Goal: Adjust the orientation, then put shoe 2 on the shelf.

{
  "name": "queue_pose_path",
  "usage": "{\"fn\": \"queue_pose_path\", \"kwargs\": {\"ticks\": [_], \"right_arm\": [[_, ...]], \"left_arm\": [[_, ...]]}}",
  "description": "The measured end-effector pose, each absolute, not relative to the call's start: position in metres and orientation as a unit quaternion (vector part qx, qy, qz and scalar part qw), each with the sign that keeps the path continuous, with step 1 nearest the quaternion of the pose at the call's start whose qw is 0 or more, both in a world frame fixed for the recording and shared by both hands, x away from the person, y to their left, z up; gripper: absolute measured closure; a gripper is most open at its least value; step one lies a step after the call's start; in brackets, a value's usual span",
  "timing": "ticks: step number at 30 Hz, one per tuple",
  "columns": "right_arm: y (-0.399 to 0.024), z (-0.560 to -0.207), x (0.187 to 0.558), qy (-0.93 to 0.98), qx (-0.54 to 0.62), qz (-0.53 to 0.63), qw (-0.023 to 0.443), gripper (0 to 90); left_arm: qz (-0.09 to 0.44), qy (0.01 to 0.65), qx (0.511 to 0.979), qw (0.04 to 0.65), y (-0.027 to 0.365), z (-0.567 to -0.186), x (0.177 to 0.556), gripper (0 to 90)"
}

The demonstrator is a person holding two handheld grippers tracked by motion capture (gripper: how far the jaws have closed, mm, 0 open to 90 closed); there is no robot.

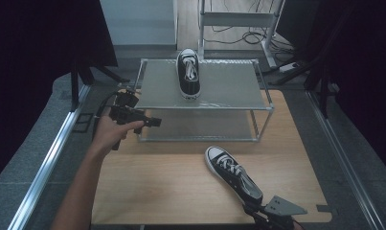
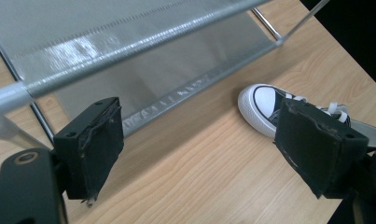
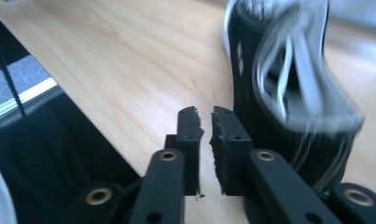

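right tool [image 3: 206,135] beside sneaker [image 1: 233,173] (nothing gripped)

Pale wooden table [image 1: 181,187] before me, grey carpet floor [image 1: 47,134] on either side, aluminium rails [image 1: 47,163] along the edges, black curtains [image 1: 32,43] left and right, cables [image 1: 248,36] trailing across wooden flooring beyond.

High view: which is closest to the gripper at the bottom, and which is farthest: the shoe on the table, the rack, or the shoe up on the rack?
From the right gripper:
1. Shoe on the table, right beside it.
2. Rack, farther back.
3. Shoe on the rack, on its top shelf.
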State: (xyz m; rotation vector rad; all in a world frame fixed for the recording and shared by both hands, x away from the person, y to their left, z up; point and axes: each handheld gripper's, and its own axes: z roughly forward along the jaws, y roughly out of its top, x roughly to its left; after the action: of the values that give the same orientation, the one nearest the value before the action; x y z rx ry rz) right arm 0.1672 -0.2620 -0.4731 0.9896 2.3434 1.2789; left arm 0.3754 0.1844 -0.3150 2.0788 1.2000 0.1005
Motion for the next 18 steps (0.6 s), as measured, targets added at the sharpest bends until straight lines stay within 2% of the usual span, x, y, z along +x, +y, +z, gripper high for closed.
{"fn": "queue_pose_path", "kwargs": {"ticks": [6, 12, 16, 18], "right_arm": [[-0.265, -0.438, 0.190, 0.808, 0.342, 0.460, 0.136, 67.0], [-0.261, -0.431, 0.225, 0.824, 0.354, 0.426, 0.118, 46.1], [-0.258, -0.430, 0.242, 0.834, 0.357, 0.405, 0.117, 39.4], [-0.257, -0.429, 0.249, 0.834, 0.362, 0.401, 0.114, 39.3]], "left_arm": [[0.047, 0.459, 0.807, 0.367, 0.185, -0.319, 0.366, 15.9], [0.057, 0.450, 0.809, 0.375, 0.185, -0.323, 0.352, 15.9], [0.059, 0.443, 0.810, 0.380, 0.183, -0.327, 0.343, 15.9], [0.060, 0.440, 0.811, 0.381, 0.181, -0.330, 0.339, 15.9]]}}
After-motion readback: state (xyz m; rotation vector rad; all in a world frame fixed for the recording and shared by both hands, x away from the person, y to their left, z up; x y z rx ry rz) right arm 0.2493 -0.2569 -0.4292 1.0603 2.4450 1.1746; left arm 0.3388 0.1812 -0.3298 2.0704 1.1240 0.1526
